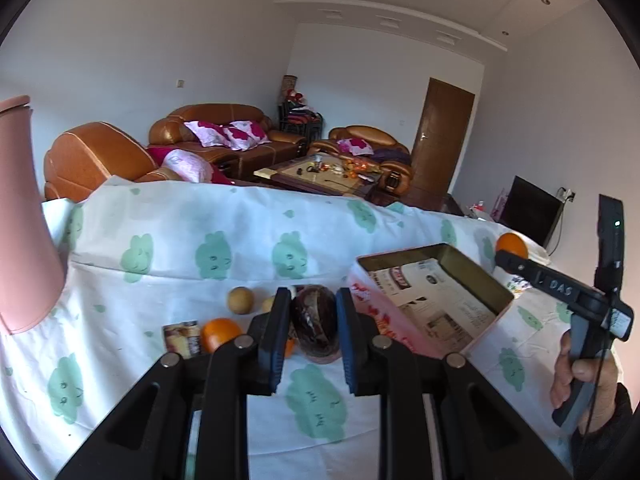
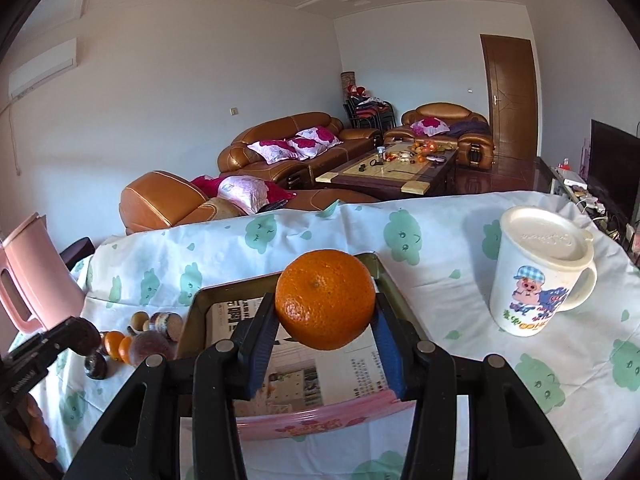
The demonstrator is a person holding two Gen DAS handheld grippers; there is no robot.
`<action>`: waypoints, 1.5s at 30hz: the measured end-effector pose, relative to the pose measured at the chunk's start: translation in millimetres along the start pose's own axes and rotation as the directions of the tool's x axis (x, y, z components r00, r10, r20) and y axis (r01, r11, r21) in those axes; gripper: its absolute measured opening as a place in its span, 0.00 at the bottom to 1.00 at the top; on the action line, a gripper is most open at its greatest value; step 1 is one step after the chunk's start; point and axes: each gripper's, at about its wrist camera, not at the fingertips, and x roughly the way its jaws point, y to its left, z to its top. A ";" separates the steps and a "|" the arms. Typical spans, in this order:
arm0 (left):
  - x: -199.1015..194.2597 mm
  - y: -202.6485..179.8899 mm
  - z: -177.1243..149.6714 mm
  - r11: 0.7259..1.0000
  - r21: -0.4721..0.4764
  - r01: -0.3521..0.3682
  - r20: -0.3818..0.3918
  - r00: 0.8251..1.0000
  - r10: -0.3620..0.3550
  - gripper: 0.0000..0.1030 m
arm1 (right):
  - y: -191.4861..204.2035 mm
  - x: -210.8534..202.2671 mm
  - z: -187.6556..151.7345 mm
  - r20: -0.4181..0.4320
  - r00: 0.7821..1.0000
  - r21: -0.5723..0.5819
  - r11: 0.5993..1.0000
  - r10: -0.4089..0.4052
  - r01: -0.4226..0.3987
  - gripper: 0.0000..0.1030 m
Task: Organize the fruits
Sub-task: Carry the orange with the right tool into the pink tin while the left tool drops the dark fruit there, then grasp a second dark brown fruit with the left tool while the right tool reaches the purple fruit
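Mid-transfer, by the look of it: both grippers loaded, fruit bound for the tin.

Far left on the cloth, a pink jug, upright. Next along, the loose pile: a brownish round fruit, an orange beside a small packet, more pieces half hidden behind the fingers.

Left gripper clenched on a dark fruit. Blue pads pressed on either flank, fruit upright between the tips, its bottom apparently just clear of the cloth, though hard to be sure. Tin just to the right, open, lined with newspaper, no fruit visible inside.

Right gripper grasping an orange, held at mid-height by both pads, stem end toward the lens. Poised above the near part of the tin, well clear of the paper lining. In the left view, same orange visible beyond the tin's far corner, with the person's hand on the handle.

Further right, a lidded white mug, well apart from the tin.

Next move, probably: lower the orange onto the paper, then release; carry the dark fruit rightward over the tin's left wall, high enough to clear the rim, and set it beside the orange without crowding the other gripper.
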 end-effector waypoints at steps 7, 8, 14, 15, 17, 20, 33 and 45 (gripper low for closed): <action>57.6 -84.1 4.4 0.993 0.103 0.066 -0.096 0.994 -0.056 0.24 | -21.5 25.7 -4.9 -0.113 0.994 0.030 1.000 0.010 -0.006 0.47; 65.5 -94.4 3.1 0.991 0.116 0.072 -0.111 0.992 -0.059 0.24 | -23.2 27.2 -5.6 -0.121 0.993 0.036 0.999 0.014 -0.009 0.47; 96.4 -127.4 -4.8 0.987 0.148 0.068 -0.170 0.984 -0.042 0.24 | -31.1 35.4 -9.4 -0.166 0.985 0.074 0.997 0.040 -0.028 0.48; 98.8 -128.3 -6.7 0.987 0.147 0.065 -0.177 0.983 -0.039 0.24 | -32.3 37.2 -10.2 -0.175 0.983 0.083 0.996 0.047 -0.032 0.48; 102.3 -128.9 -9.4 0.987 0.146 0.061 -0.192 0.981 -0.033 0.24 | -33.0 41.6 -11.8 -0.193 0.979 0.107 0.993 0.065 -0.045 0.48; 106.6 -129.2 -14.2 0.986 0.163 0.034 -0.208 0.978 0.001 0.24 | -34.6 42.1 -13.9 -0.194 0.978 0.127 0.990 0.079 -0.055 0.48; 65.1 -119.6 -11.2 0.969 0.203 -0.142 -0.026 0.988 0.150 1.00 | -37.0 3.4 -4.7 0.049 0.996 0.170 0.982 0.074 -0.082 0.70; 35.8 -61.9 -10.0 0.940 0.159 -0.300 0.016 0.953 0.302 1.00 | 3.2 -1.4 -17.4 0.153 0.988 -0.037 0.999 -0.004 0.009 0.78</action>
